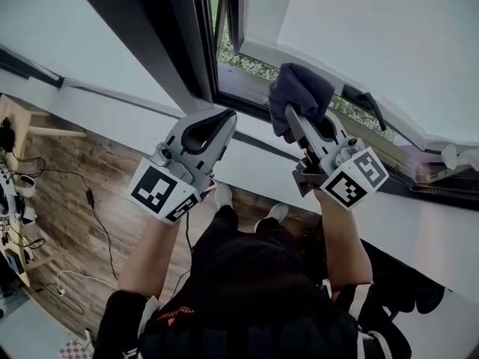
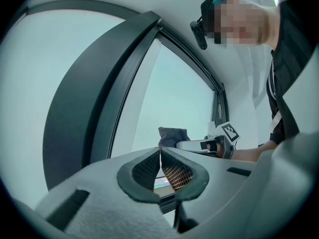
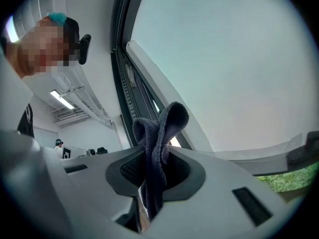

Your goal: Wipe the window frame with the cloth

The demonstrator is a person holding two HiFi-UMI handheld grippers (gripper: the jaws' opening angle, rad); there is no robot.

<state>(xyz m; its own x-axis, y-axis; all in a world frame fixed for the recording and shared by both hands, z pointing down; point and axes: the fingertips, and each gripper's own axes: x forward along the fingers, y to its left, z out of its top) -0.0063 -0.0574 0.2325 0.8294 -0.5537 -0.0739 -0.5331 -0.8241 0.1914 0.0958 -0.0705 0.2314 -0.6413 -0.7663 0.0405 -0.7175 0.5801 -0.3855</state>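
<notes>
Right gripper (image 1: 293, 118): jaws clamped on a dark blue-grey bunched cloth (image 1: 299, 92), which is held up at the open window's lower edge. Contact with the dark window frame (image 1: 179, 43) cannot be judged. Left gripper (image 1: 223, 120): jaws together, nothing between them, raised beside the frame's upright, left of the cloth.

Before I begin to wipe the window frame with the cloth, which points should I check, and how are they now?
1. Cloth gripped by right gripper: ok, jaws shut on it.
2. Cloth sticks out past the jaws: ok.
3. Cloth touching window frame: cannot tell.
4. Left gripper empty: ok, jaws together, nothing between.
5. Grippers apart from each other: ok.
</notes>
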